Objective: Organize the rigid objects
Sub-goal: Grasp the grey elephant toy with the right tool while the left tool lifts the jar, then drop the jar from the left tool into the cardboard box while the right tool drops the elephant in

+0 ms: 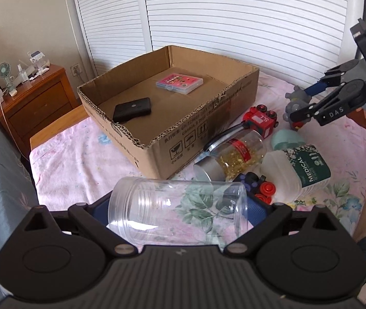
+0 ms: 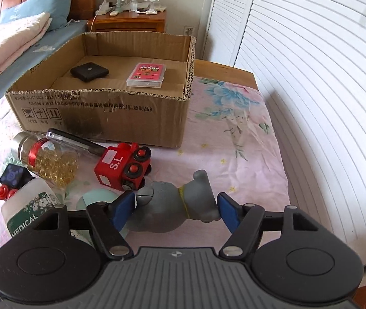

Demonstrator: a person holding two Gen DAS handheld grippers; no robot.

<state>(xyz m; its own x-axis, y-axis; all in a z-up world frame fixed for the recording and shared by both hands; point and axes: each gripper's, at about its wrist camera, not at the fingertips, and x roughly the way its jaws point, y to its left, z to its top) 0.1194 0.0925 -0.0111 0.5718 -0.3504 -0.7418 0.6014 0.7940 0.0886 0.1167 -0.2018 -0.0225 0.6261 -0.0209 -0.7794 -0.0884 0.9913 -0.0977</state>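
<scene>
A clear plastic jar (image 1: 177,212) is being held crosswise between the blue pads of the left gripper (image 1: 176,211), above the floral cloth (image 1: 85,159) near its left edge. A grey figurine (image 2: 175,206) is being clasped by the right gripper (image 2: 176,209), its pads pressing on both sides, close to the cloth's near edge. A cardboard box (image 2: 100,113) is lying toward the far left corner, with a black case (image 2: 89,71) and a pink card box (image 2: 147,75) inside. A red toy train (image 2: 123,166), a capsule bottle (image 2: 49,161) and a white medical bottle (image 2: 28,212) are lying beside the box's near wall.
</scene>
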